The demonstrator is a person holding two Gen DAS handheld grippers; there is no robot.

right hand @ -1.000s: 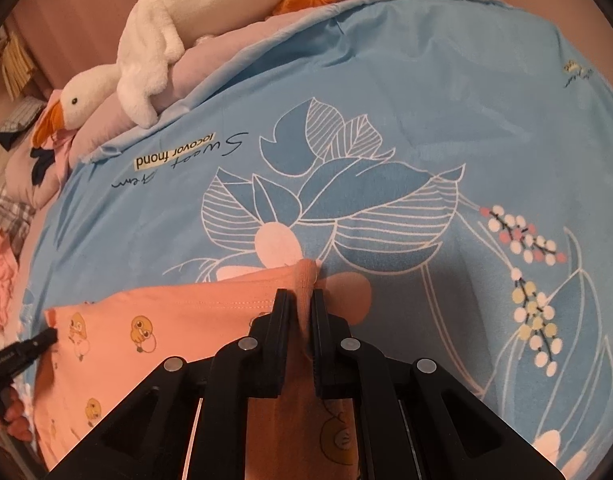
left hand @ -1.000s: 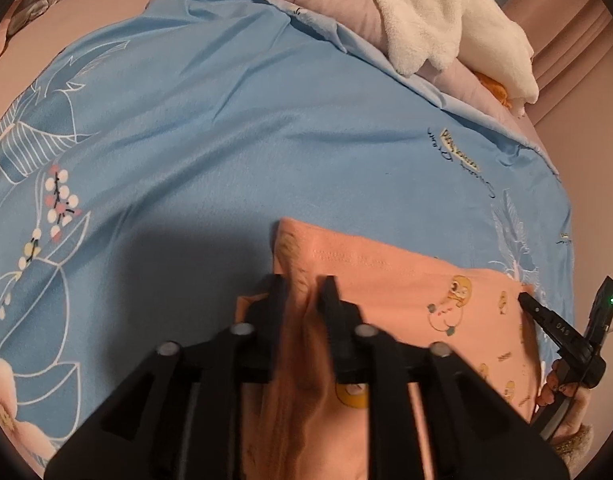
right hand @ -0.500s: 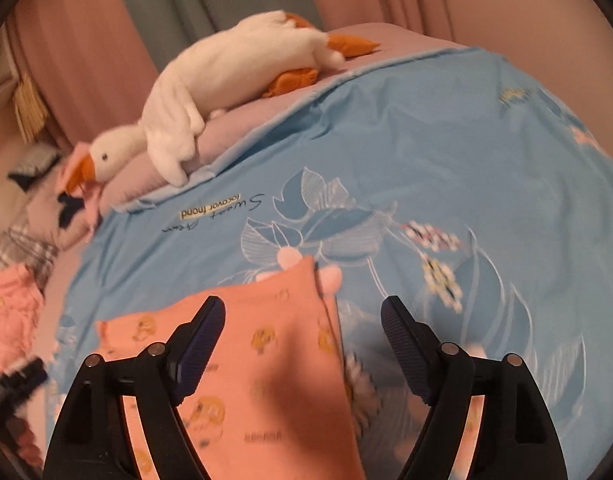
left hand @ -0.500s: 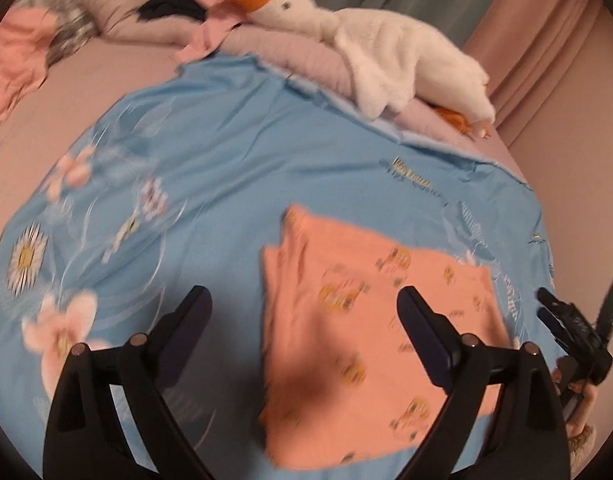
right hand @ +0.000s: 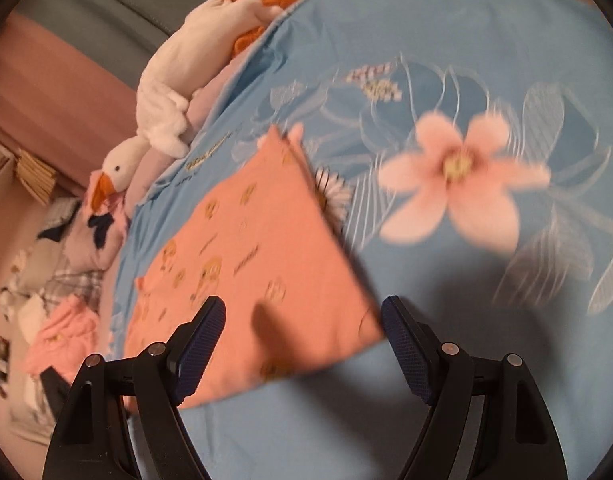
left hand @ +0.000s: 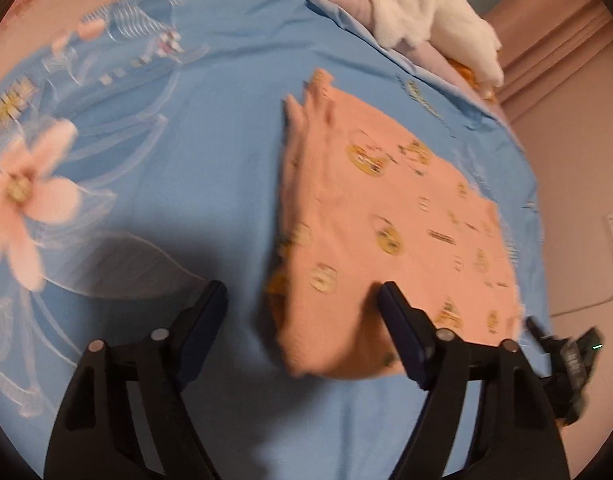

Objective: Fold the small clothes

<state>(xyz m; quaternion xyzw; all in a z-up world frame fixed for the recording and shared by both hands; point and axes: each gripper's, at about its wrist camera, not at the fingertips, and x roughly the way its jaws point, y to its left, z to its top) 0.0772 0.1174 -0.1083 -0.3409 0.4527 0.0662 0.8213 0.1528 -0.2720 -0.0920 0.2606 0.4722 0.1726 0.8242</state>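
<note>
A small orange garment [left hand: 386, 232] with yellow cartoon prints lies folded flat on the blue flowered sheet [left hand: 210, 140]. My left gripper [left hand: 302, 312] is open and empty, above the garment's near left corner. In the right wrist view the same garment [right hand: 250, 264] lies ahead and to the left. My right gripper [right hand: 302, 324] is open and empty, over the garment's near right corner. The right gripper also shows at the far right of the left wrist view [left hand: 566, 364]. Both views are blurred.
A white plush goose [right hand: 174, 92] lies on a mauve pillow at the head of the bed. A pile of loose clothes [right hand: 54, 300], pink and checked, sits at the left beyond the sheet. A pink wall [left hand: 578, 184] runs along the bed's right side.
Both grippers have let go of the orange garment, opened wide and pulled back. The garment now lies folded on the sheet.
</note>
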